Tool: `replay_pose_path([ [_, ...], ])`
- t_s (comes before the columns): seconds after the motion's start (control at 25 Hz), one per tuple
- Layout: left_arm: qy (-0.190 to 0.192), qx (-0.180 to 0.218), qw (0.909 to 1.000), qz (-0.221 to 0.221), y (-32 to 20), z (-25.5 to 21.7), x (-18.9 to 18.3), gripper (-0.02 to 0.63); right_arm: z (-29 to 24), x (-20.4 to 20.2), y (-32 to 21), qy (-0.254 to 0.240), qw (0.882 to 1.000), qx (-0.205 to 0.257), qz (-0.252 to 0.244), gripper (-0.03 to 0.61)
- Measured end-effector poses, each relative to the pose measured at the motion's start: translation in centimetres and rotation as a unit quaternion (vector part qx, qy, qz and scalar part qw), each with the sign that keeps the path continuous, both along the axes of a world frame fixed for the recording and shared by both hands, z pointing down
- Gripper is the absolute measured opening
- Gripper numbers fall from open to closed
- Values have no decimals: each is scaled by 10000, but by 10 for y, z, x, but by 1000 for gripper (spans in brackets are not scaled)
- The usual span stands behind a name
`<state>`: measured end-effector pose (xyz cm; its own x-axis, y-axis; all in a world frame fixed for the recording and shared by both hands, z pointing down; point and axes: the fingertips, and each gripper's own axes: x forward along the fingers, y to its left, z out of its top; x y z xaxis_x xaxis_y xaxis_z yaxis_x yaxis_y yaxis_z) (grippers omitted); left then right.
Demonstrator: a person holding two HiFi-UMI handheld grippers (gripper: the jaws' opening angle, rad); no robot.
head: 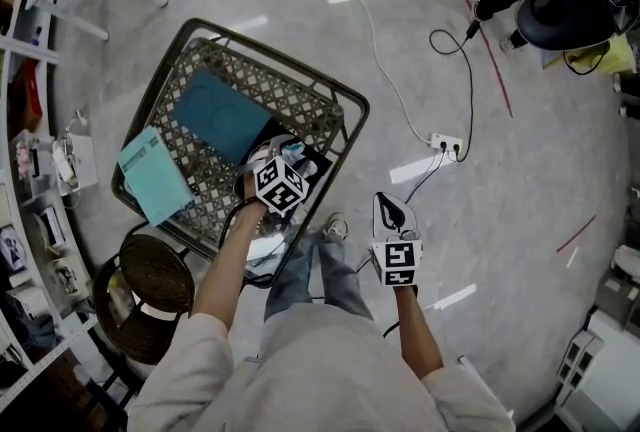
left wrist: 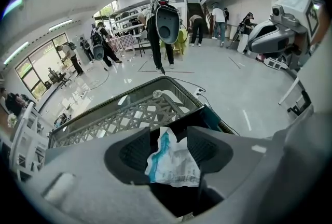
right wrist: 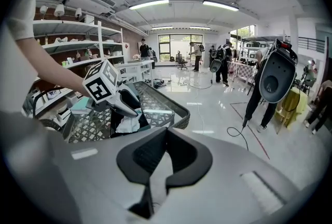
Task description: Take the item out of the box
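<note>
A brown lattice basket (head: 345,100) stands on the floor in front of me. Inside lie a dark teal flat box (head: 222,113) and a black sheet (head: 322,166), while a light teal booklet (head: 155,175) leans over its left rim. My left gripper (head: 290,152) hangs above the basket's near right corner, shut on a crumpled white-and-teal packet (left wrist: 174,163). That packet (right wrist: 128,123) also shows in the right gripper view, just above the basket rim (right wrist: 171,109). My right gripper (head: 386,200) is shut and empty, over bare floor to the right of the basket.
A round dark stool (head: 155,275) stands at the basket's near left. A power strip (head: 446,142) with cables lies on the floor to the right. Shelves (head: 40,170) line the left side. A black machine (head: 560,10) stands far right; people stand farther off.
</note>
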<state>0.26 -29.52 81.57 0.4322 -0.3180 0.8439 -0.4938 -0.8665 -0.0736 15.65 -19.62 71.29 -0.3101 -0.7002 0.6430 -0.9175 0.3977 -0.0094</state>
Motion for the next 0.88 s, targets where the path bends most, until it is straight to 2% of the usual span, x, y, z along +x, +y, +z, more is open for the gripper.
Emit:
replay_pose_path([
  [0.16,-60,-113,9997,-186,-3,10,-2,214,2,2,0,0,10000,-18,13,-2],
  [0.36,-193,-133,9994,-261,-4,17,-6,108,4,3,1,6,10000,-48,28,-2],
  [0.64,-296,-88,9991,-279,-2,18,-5,27,4,5,4,-8,10000,-48,37,-2],
  [0.88,-295,-110,9992,-255,1,20,-4,15,6,7,2,9,10000,-57,32,-2],
])
